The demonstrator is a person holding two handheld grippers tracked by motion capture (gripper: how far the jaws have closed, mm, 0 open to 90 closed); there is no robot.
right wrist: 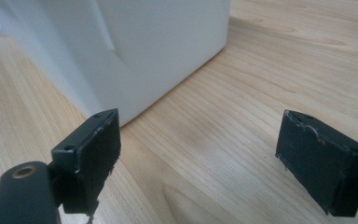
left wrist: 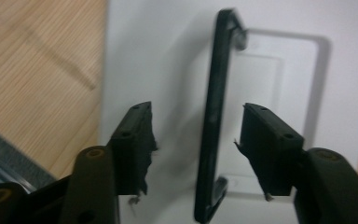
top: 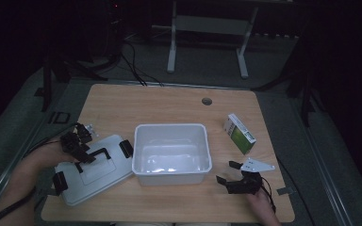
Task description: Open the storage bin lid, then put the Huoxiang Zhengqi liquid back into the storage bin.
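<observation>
A white bin lid (top: 99, 181) lies flat on the wooden table (top: 146, 103), left of an uncovered white plastic bin (top: 172, 129). My left gripper (top: 82, 157) hovers over the lid's black handle (top: 96, 154). In the left gripper view the handle (left wrist: 214, 93) runs between the two jaws of that gripper (left wrist: 199, 108); neither pad touches it, so the gripper is open. My right gripper (top: 225, 171) rests low on the table just right of the bin, jaws wide apart around bare wood (right wrist: 198, 135), with the bin wall (right wrist: 158, 42) close ahead.
A small green and white carton (top: 240, 133) stands to the right of the bin. A round cable hole (top: 207, 101) sits near the table's far edge. Black latches (top: 126, 147) stick out from the lid's ends. Dark floor and a table frame lie beyond.
</observation>
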